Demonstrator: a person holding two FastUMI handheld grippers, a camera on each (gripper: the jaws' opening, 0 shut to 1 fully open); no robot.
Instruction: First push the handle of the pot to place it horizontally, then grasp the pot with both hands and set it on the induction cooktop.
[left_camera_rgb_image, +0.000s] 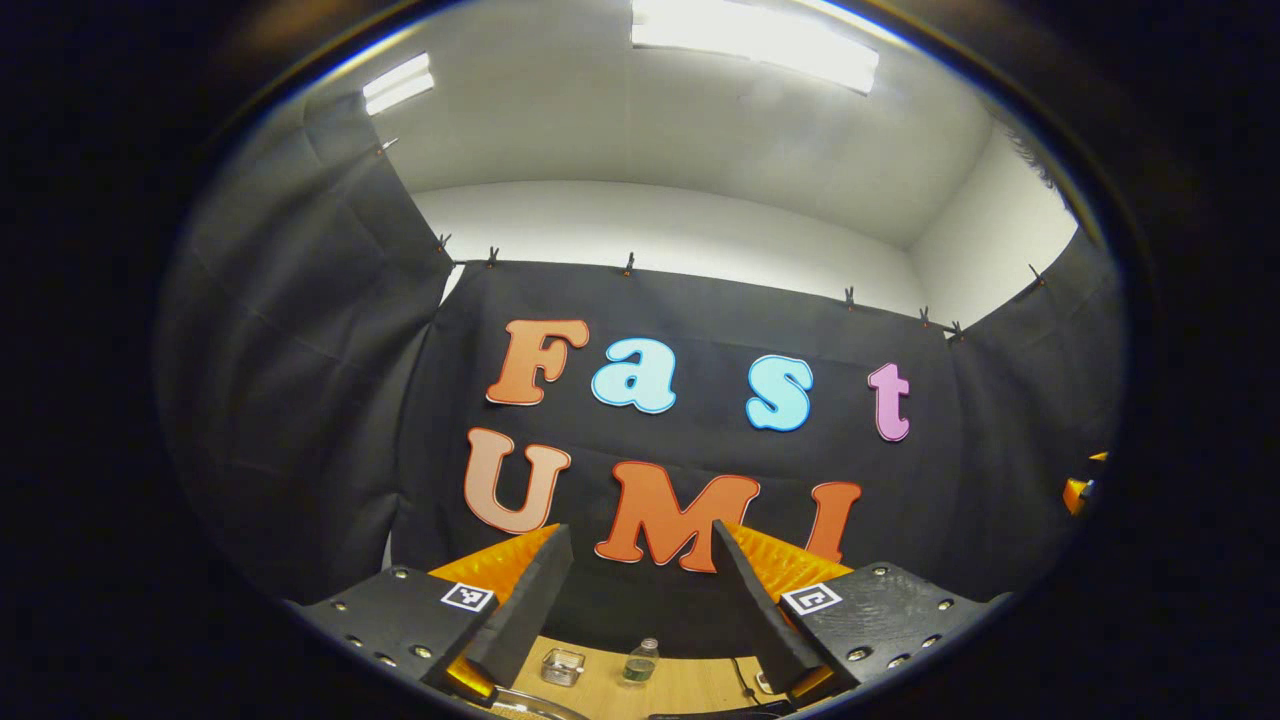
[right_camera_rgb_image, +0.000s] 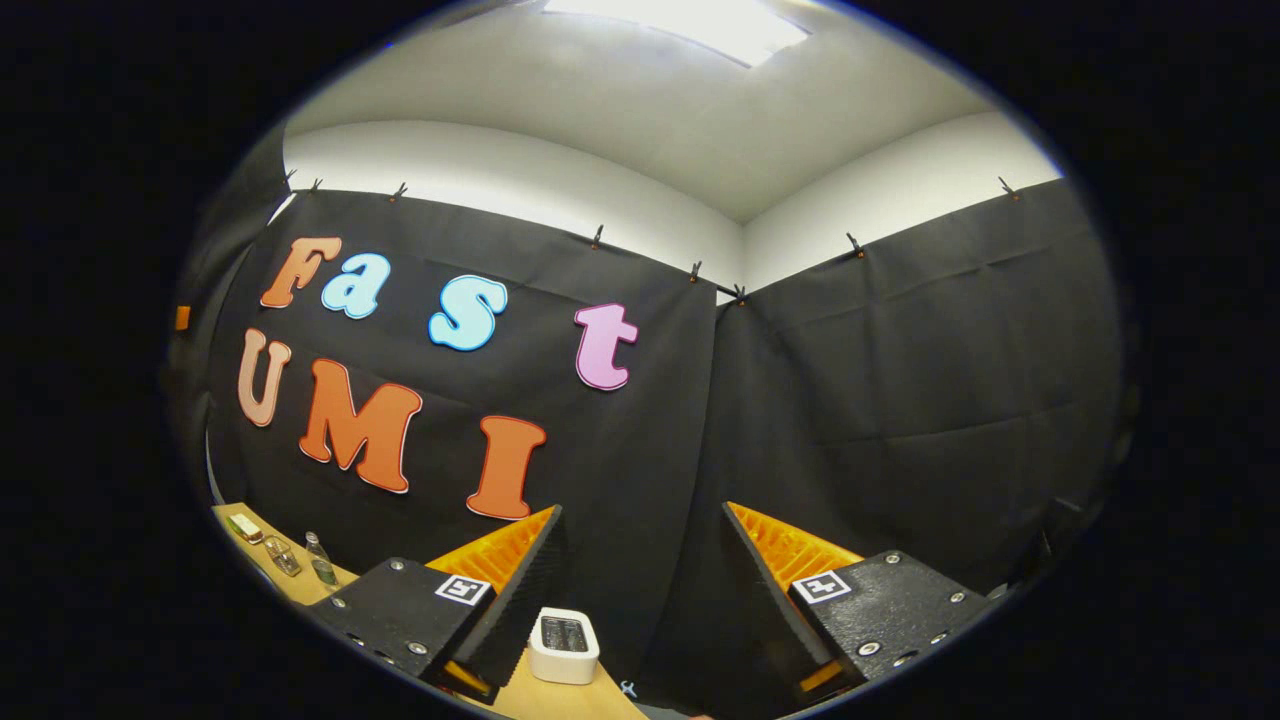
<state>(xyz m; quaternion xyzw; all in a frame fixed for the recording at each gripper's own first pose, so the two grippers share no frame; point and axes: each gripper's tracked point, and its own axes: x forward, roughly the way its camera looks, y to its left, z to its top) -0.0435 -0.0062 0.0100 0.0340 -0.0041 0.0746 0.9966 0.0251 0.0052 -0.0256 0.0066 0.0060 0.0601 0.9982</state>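
A black-draped booth under white ceiling panels, with a strip of light wooden table (left_camera_rgb_image: 690, 690) along the foot of the back wall.

Left gripper (left_camera_rgb_image: 640, 600): held high and aimed at the cloth wall, jaws spread wide with nothing between them. Beyond its fingers, on the table, stand a small clear glass container (left_camera_rgb_image: 563, 666) and, just beside it, a small bottle (left_camera_rgb_image: 641, 661); a thin dark cable (left_camera_rgb_image: 742, 680) lies further right. A curved metallic rim (left_camera_rgb_image: 535, 706) at the bottom edge may belong to the pot, but too little shows to be sure.

Right gripper (right_camera_rgb_image: 645, 590): likewise raised, jaws apart and empty. Between its fingers, lower down, sits a white toaster (right_camera_rgb_image: 564, 645) on the table; far to the left a bottle (right_camera_rgb_image: 320, 560) and two small objects line the table edge.

Pot and cooktop: their positions cannot be told beyond that possible rim low in the left gripper view.

Step in hand, as judged: the approach before the handle push. Both grippers should tilt downward until the pot handle is in sight; the push is best made with one finger's flat side against the handle, slowly, so the pot turns rather than slides.
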